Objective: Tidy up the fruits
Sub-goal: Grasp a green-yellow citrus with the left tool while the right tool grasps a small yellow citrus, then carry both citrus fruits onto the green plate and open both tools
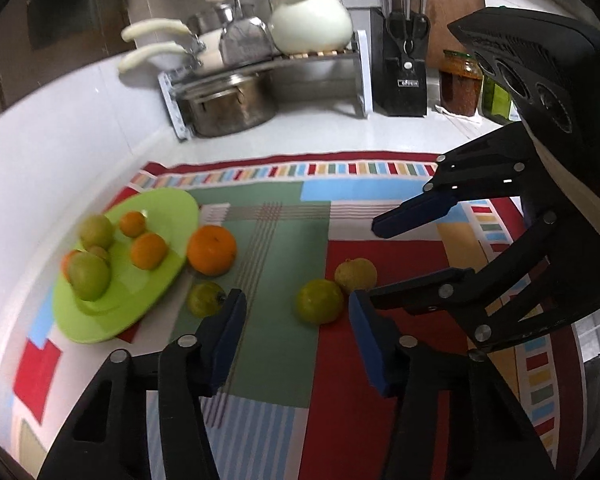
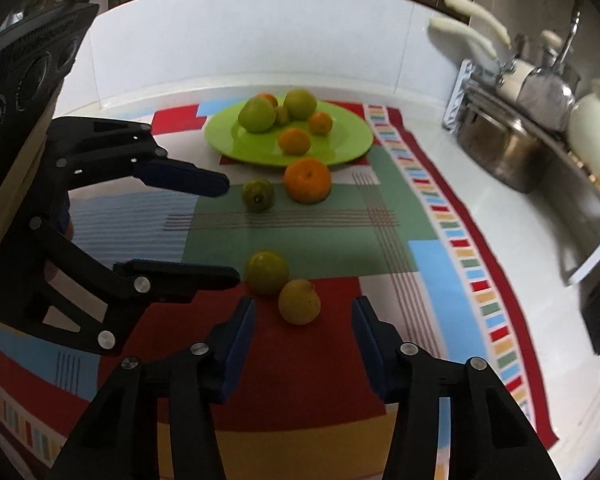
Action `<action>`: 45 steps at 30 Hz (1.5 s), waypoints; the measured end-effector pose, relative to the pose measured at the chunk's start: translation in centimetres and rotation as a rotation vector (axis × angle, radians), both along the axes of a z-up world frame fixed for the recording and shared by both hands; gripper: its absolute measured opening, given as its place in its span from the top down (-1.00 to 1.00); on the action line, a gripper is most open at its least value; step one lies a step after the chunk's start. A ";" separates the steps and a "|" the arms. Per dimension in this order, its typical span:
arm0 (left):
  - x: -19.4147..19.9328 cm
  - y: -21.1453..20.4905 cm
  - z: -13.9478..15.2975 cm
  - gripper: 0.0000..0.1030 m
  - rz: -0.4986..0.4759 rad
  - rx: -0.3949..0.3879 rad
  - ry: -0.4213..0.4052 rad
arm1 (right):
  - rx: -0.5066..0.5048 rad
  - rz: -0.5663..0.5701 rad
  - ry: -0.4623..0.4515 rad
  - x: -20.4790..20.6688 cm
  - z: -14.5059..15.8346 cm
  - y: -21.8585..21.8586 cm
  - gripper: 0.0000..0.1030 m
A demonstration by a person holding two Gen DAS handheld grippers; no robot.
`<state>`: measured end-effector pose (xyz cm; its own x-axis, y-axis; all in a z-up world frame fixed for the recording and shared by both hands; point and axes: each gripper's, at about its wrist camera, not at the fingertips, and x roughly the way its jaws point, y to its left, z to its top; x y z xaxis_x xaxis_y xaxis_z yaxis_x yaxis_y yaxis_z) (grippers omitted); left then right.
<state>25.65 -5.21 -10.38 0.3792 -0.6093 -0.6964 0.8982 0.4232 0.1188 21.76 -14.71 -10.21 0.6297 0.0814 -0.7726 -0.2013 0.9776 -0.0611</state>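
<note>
Both the left gripper (image 1: pixel 296 328) and right gripper (image 2: pixel 303 332) hover wide apart, holding nothing, above four loose fruits beside the green plate (image 2: pixel 340 148) on the tabletop (image 1: pixel 332 128).

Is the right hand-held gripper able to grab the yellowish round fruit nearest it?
Probably yes: the right hand-held gripper is open, the yellowish round fruit lies just ahead, with nothing between.
</note>
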 end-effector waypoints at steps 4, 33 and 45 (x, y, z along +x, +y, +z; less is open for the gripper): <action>0.7 -0.5 -0.7 0.06 -0.008 0.000 0.051 | 0.023 0.006 0.019 0.7 -0.8 -0.3 0.14; 1.1 -1.2 -0.4 0.42 0.142 -0.035 0.195 | 0.168 -0.113 -0.007 -0.2 -0.1 -2.6 0.47; -0.9 1.4 3.7 0.42 0.344 -0.147 0.170 | 0.190 -0.109 -0.101 -1.7 3.5 -2.1 0.47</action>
